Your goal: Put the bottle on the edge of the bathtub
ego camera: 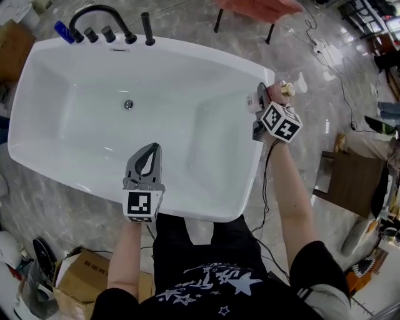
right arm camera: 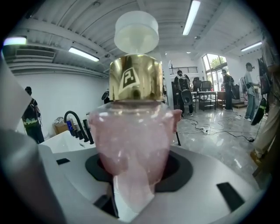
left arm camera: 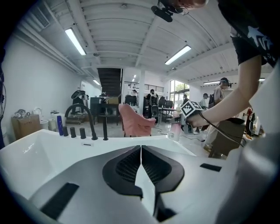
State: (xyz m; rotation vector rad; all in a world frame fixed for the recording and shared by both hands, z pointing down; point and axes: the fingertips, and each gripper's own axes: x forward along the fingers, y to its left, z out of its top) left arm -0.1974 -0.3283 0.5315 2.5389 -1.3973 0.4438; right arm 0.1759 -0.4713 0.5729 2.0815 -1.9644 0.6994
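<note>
A pink glass bottle [right arm camera: 131,144] with a gold collar and a white cap stands upright between the jaws of my right gripper [right arm camera: 135,170], which is shut on its body. In the head view the right gripper [ego camera: 262,101] holds the bottle [ego camera: 286,89] at the right rim of the white bathtub [ego camera: 250,169]. My left gripper [ego camera: 147,164] hangs over the tub's near side with its jaws shut and nothing in them. From the left gripper [left arm camera: 141,151] view, the bottle [left arm camera: 176,131] shows small at the far rim.
A black faucet [ego camera: 100,15] with knobs and a blue bottle [ego camera: 63,30] stand at the tub's far end; a drain [ego camera: 129,104] lies in its floor. A pink chair [ego camera: 259,7], floor cables, a brown table [ego camera: 347,184] and a cardboard box [ego camera: 81,284] surround the tub.
</note>
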